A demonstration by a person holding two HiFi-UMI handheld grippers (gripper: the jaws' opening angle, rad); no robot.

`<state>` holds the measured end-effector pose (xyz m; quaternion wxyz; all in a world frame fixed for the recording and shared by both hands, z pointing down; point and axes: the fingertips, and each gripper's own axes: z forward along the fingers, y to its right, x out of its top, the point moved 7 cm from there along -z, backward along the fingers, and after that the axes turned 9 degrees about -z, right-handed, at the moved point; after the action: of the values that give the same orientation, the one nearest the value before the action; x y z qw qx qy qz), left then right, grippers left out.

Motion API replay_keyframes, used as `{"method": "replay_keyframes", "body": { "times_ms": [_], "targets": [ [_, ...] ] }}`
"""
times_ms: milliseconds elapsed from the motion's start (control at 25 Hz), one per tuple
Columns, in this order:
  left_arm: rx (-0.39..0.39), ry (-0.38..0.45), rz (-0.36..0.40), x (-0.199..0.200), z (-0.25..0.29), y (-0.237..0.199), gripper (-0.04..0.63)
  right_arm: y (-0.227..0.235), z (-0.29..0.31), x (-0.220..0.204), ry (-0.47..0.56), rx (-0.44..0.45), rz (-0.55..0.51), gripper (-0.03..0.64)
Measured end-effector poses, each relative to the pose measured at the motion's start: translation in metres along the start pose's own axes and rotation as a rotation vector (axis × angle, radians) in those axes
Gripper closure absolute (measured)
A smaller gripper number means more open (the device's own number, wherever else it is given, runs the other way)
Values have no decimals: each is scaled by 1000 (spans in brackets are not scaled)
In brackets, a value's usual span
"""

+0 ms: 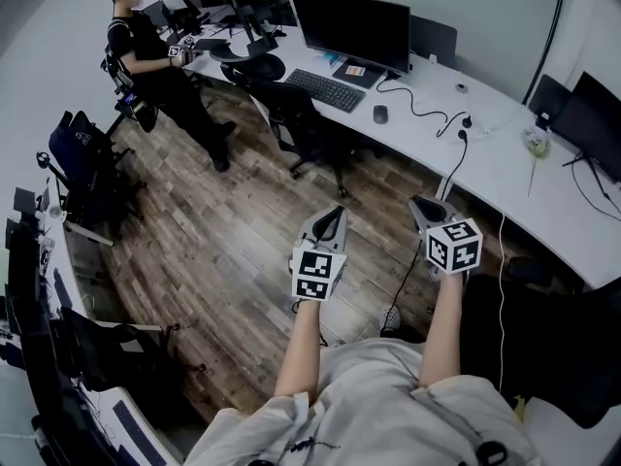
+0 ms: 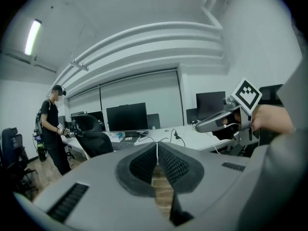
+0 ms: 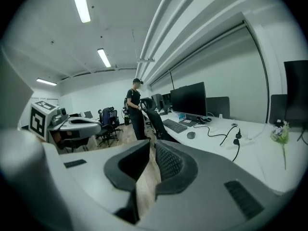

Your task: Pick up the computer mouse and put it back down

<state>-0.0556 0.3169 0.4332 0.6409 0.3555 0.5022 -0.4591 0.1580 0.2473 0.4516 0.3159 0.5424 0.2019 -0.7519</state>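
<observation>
The dark computer mouse [image 1: 379,114] lies on the long white desk [image 1: 505,178], to the right of a black keyboard [image 1: 325,89]; the right gripper view also shows the mouse [image 3: 191,135]. Both grippers are held in mid-air over the wooden floor, well short of the desk. My left gripper [image 1: 335,213] is shut, its pads meeting at the tips [image 2: 157,146], with nothing in it. My right gripper [image 1: 418,203] points toward the desk with a narrow gap between its pads [image 3: 153,143], also empty.
A monitor [image 1: 351,29] stands behind the keyboard, and a black office chair [image 1: 296,115] stands in front of it. A cable with a plug [image 1: 462,134] runs across the desk. A person [image 1: 155,61] stands at the far left. More chairs [image 1: 82,168] line the left side.
</observation>
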Motion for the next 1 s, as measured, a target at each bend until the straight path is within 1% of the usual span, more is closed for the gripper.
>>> {"method": "replay_keyframes", "body": {
  "times_ms": [80,280,520,600,640,760,800,1000],
  "targets": [
    [5,-1,5,5,6,3,571,5,4,4,-6,12,-21,561],
    [32,11,-44,7,24,8,571,21,17,6,-3,58,-59,551],
    [73,43,-125,10,33,20,571,38,18,-7,-19,113,-54,537],
    [79,37,-140,6,35,26,571,46,19,-12,-24,121,-43,537],
    [90,24,-127,3,37,27,571,50,21,-14,-29,128,-42,535],
    [149,-20,-24,-6,39,26,571,50,27,-21,-45,152,-48,518],
    [161,-25,-10,-7,39,24,571,48,28,-22,-46,156,-48,518],
    [157,-12,-53,-4,49,15,572,51,38,-19,-53,168,-64,517]
  ]
}}
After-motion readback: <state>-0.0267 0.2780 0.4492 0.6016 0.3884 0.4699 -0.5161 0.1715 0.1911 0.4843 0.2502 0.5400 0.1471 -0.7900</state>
